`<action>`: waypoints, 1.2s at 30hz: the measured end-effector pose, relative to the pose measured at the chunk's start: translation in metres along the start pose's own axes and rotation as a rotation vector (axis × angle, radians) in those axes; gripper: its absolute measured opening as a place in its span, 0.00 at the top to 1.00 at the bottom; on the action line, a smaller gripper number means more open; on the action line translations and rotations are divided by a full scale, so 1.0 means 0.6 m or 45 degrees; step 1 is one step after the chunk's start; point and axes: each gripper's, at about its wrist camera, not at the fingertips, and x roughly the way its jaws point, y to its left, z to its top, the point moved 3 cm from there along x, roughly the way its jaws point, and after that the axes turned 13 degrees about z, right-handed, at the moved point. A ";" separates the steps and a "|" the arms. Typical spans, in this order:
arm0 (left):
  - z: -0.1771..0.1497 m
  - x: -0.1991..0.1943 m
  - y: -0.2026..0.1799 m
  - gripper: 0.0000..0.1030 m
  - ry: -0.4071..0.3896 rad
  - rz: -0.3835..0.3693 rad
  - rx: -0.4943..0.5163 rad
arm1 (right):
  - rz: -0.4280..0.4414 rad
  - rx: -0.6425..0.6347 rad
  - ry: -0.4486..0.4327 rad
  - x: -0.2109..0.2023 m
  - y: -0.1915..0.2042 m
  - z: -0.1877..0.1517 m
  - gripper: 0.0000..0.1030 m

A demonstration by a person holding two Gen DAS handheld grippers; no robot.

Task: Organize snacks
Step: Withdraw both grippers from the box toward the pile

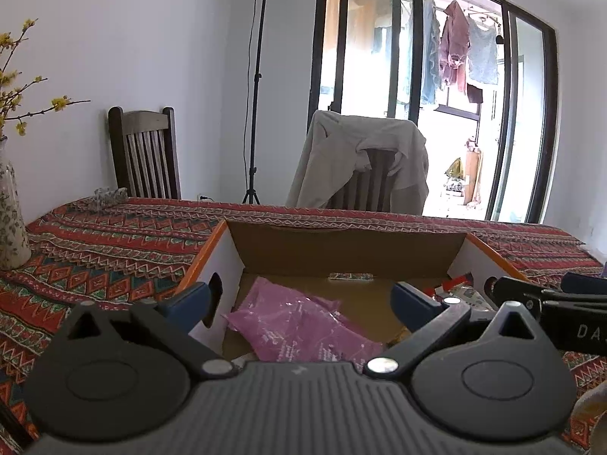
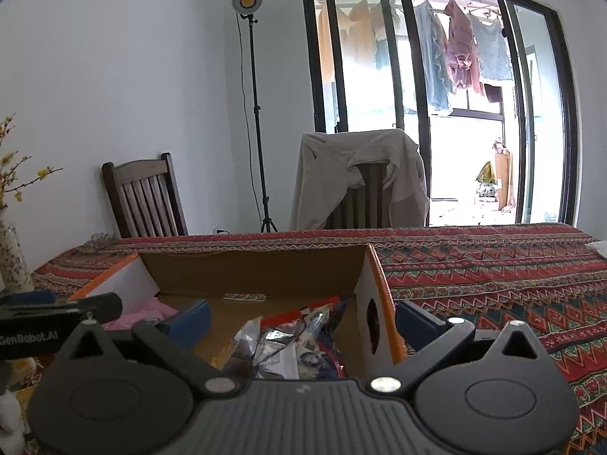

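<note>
1. The cardboard box [image 1: 341,242] stands open on the counter [image 1: 114,242], with plain brown inner walls, white side panels edged in orange, and an oval hand-hole in each side.
2. A pink plastic snack bag [image 1: 299,326], crinkled and glossy with faint print, lies flat on the box floor at the box's left side. In the right wrist view it shows only as a pale pink patch [image 2: 146,313].
3. A heap of mixed snack packets [image 2: 288,345], shiny foil and printed wrappers in red, blue and silver, fills the box's right side.
4. The left tongs [image 1: 299,297] are spread wide with nothing between them; their blue pads straddle the box's left wall, one outside and one over the pink bag.
5. The right tongs [image 2: 303,318] are likewise spread and empty, straddling the box's right wall.
6. The counter is covered in a woven cloth of red, green and white zigzags.
7. A floral vase [image 1: 9,212] with yellow-blossomed twigs stands at the counter's left end.
8. Beyond the counter are a dark slatted chair [image 1: 146,153], a lamp tripod [image 1: 258,87], and a second chair draped with a beige jacket [image 1: 360,163].
</note>
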 end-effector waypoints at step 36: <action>-0.106 -0.200 0.143 0.00 0.053 -0.069 0.009 | 0.020 -0.090 0.151 -0.165 0.139 -0.090 0.00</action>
